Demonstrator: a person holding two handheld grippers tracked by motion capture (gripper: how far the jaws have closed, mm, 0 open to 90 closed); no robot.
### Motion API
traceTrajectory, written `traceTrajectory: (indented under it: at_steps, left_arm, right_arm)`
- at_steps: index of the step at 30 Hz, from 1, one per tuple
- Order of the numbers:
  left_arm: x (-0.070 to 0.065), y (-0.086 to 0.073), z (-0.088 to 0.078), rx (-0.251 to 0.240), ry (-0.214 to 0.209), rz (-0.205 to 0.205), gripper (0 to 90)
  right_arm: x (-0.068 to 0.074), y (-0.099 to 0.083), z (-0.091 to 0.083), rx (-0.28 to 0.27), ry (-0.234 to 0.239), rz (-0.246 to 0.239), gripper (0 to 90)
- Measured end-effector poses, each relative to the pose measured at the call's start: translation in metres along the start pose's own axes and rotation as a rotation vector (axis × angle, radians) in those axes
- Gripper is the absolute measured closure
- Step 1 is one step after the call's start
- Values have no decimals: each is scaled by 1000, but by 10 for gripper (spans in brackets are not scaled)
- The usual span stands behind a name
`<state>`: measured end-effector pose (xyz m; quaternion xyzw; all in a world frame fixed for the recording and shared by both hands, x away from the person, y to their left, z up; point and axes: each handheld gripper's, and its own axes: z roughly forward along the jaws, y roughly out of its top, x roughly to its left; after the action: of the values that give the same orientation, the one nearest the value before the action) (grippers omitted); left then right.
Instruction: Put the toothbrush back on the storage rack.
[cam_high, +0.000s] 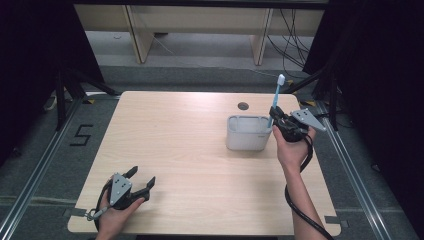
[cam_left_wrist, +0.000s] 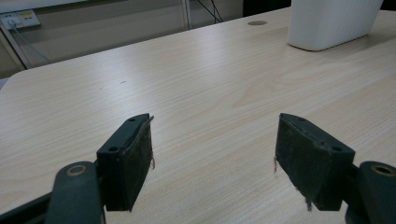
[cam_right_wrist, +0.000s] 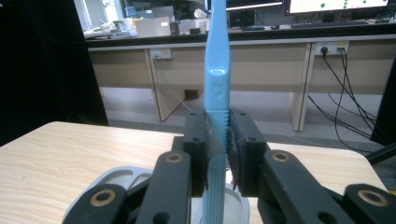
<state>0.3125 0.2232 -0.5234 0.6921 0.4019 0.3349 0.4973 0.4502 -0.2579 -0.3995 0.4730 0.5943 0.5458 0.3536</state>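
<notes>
The right gripper (cam_high: 278, 123) is pinching a blue toothbrush (cam_high: 275, 100) upright at the holder's (cam_high: 247, 135) three o'clock rim, seemingly placing or lifting it; next calls for steady vertical travel. The holder's contents are hidden. The left gripper (cam_high: 141, 180) is resting on the surface (cam_high: 190, 150), fingers (cam_left_wrist: 128, 158) spread.

Black two-jaw grippers, brass-ringed pivots, grey three-cornered plates, black trailing cables, bare forearms.

black "5" marked on floor (cam_high: 81, 135) left of table (cam_high: 175, 150), possibly tape
</notes>
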Motion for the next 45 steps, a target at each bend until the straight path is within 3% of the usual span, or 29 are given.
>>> traceTrajectory:
  at_steps: [14,15,24,33,35,36,37,45]
  left_arm:
    - [0,0,0,-1,-1,-2,272]
    - [0,0,0,-1,-1,-1,271]
    - [1,0,1,-9,-6,-4,271]
    - [0,0,0,-1,-1,-2,271]
    - [0,0,0,-1,-1,-2,271]
    - [0,0,0,-1,-1,-2,271]
    - [0,0,0,-1,-1,-2,271]
    - [0,0,0,-3,-2,-2,271]
  right_arm:
    - [-1,-6,5,8,-9,11,787]
    - [-2,-6,5,3,-7,-7,787]
    - [-3,-10,8,24,-20,-11,787]
    - [-4,-15,9,28,-9,6,787]
    - [-5,-15,9,37,-26,-14,787]
    - [-4,-16,9,40,-19,7,787]
    - [-5,-17,9,36,-23,-12,787]
    - [-4,-22,10,48,-24,3,787]
